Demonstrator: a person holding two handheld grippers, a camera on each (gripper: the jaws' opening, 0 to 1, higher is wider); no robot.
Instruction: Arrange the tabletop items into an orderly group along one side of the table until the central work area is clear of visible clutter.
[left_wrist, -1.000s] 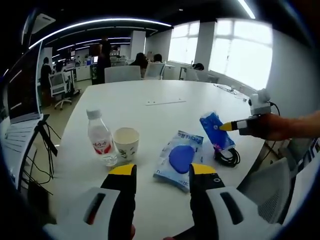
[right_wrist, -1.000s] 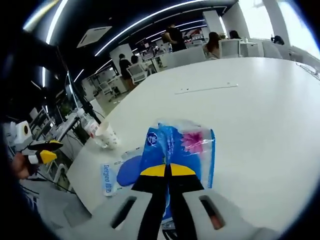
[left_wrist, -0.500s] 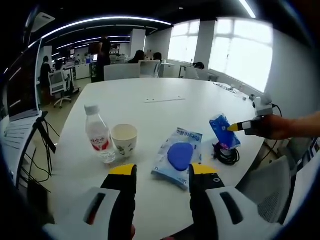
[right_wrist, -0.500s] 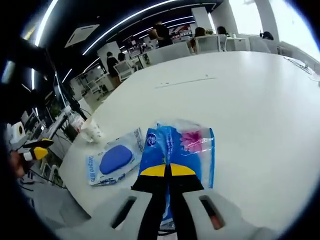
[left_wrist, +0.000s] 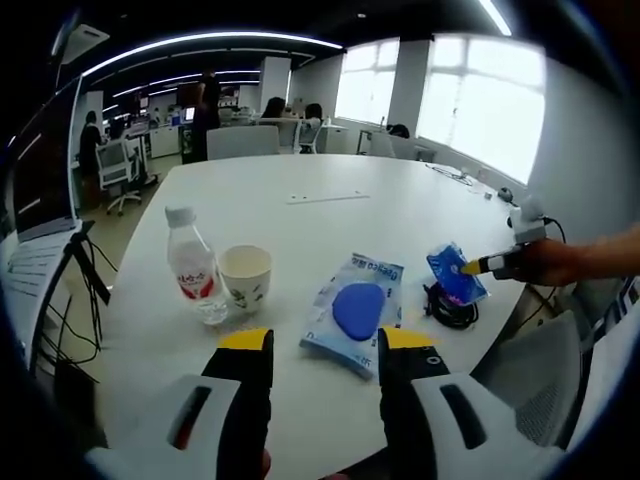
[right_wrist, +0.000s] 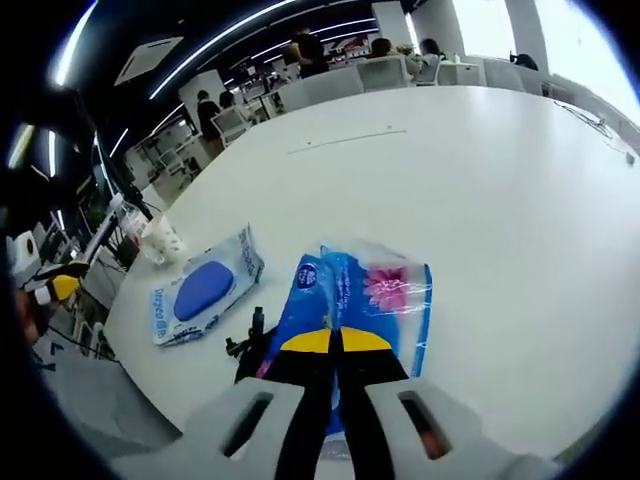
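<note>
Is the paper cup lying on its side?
No, the paper cup stands upright on the white table, right beside the water bottle.

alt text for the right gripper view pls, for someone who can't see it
The right hand-held gripper is shut on a blue plastic packet with a pink flower print, held over a large white table. To its left lie a black coiled cable and a flat wipes pack with a blue oval, with a paper cup further back near the table edge.
</note>
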